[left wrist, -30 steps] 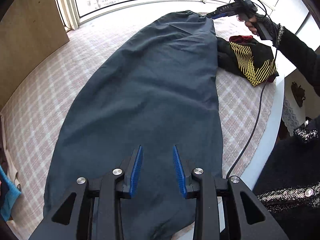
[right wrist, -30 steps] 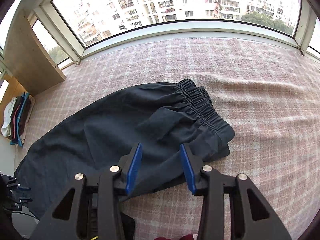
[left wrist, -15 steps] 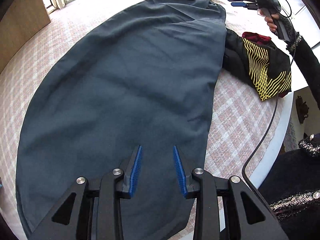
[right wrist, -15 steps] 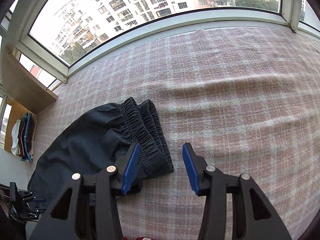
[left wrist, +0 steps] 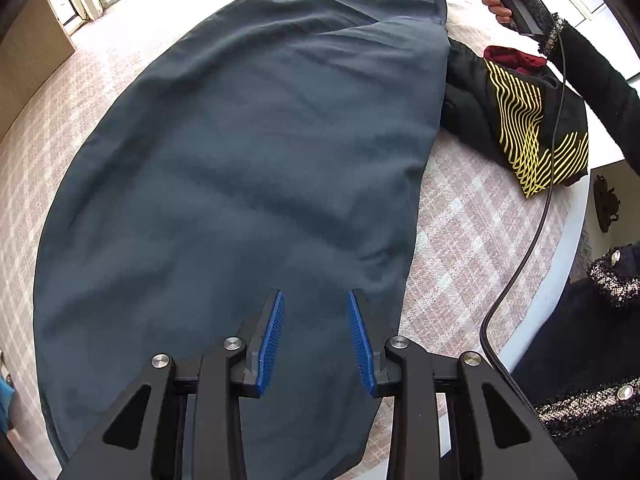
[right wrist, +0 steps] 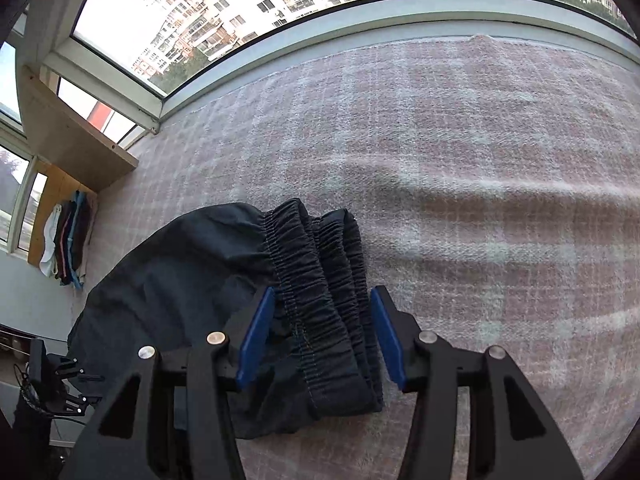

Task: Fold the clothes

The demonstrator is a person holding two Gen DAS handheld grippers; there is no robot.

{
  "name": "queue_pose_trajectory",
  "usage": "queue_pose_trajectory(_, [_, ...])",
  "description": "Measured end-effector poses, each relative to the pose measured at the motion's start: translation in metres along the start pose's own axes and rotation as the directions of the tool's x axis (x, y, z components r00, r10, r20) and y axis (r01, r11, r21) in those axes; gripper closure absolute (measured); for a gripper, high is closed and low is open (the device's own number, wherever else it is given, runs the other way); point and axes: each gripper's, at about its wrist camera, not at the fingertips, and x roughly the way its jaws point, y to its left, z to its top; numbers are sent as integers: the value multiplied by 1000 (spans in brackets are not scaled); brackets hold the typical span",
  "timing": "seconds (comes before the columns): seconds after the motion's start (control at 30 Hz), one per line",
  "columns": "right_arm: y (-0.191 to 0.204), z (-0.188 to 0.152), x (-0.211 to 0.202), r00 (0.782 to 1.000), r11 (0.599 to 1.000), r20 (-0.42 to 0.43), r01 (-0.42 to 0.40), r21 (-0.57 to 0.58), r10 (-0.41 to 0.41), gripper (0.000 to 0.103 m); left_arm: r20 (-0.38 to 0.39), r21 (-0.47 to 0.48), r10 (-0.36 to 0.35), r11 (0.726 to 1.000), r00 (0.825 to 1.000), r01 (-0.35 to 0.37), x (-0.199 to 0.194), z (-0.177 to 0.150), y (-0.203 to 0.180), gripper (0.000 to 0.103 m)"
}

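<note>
Trousers (left wrist: 248, 168) lie flat on the checked cover (right wrist: 460, 152), long axis running hem to waistband (right wrist: 320, 280). Right gripper (right wrist: 322, 336) straddles the waistband, jaws just opening wider, pads clear. Left gripper (left wrist: 316, 340), part open and empty, hovers over the hem end.

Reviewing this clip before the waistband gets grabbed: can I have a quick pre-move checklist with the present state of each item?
1. Right gripper straddles the elastic waistband: ok, its jaws have just been opening and the band lies between them.
2. Right pads pressing on the band: not ok, gaps show on both sides.
3. Left gripper is over the leg end of the dark trousers: ok, jaws apart, nothing pinched.
4. Trousers lie flat on the checked cover: ok, only shallow wrinkles.
5. Black garment with yellow lines is out of the way: cannot tell, it meets the trousers' edge.
6. Cable clear of the trousers: ok.
</note>
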Motion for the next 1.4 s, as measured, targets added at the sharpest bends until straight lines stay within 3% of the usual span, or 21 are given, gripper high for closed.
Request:
queue_pose_trajectory(0.13, [13, -4, 2, 998, 995, 29, 66, -79, -64, 53, -9, -13, -10, 1000, 1000, 9, 4, -3, 4, 71])
queue_pose_trajectory(0.23, [35, -12, 8, 978, 955, 47, 207, -214, -201, 72, -16, -13, -9, 1000, 1000, 8, 9, -5, 5, 71])
queue_pose_trajectory(0.37, [30, -11, -11, 991, 979, 67, 129, -160, -119, 92, 0, -26, -11, 1000, 1000, 10, 4, -11, 8, 71])
queue_pose_trajectory(0.53, [43, -3, -55, 984, 986, 171, 80, -149, -54, 94, 44, -65, -1, 998, 999, 4, -11, -25, 17, 71])
queue_pose_trajectory(0.67, [62, -1, -48, 979, 967, 127, 180, -181, -158, 94, 80, -96, 9, 995, 997, -2, -23, -42, 24, 71])
queue_pose_trajectory(0.77, [86, 1, -71, 980, 978, 161, 138, -154, -113, 94, 98, -113, 31, 993, 995, -20, -30, -56, 30, 71])
queue_pose_trajectory(1.0, [220, 1, -158, 966, 970, 256, 90, -225, -31, 94, 192, -138, 105, 987, 976, -79, -70, -93, 62, 71])
queue_pose_trajectory(1.1, [289, -17, -167, 969, 965, 248, 73, -250, -9, 94, 223, -168, 154, 979, 963, -118, -74, -102, 74, 68])
queue_pose_trajectory(1.23, [375, -57, -136, 982, 964, 188, 51, -261, -1, 94, 251, -207, 201, 967, 947, -151, -96, -160, 111, 68])
queue_pose_trajectory(1.4, [472, -116, -50, 994, 970, 97, -35, -240, 60, 94, 268, -211, 230, 962, 935, -176, -118, -234, 162, 68])
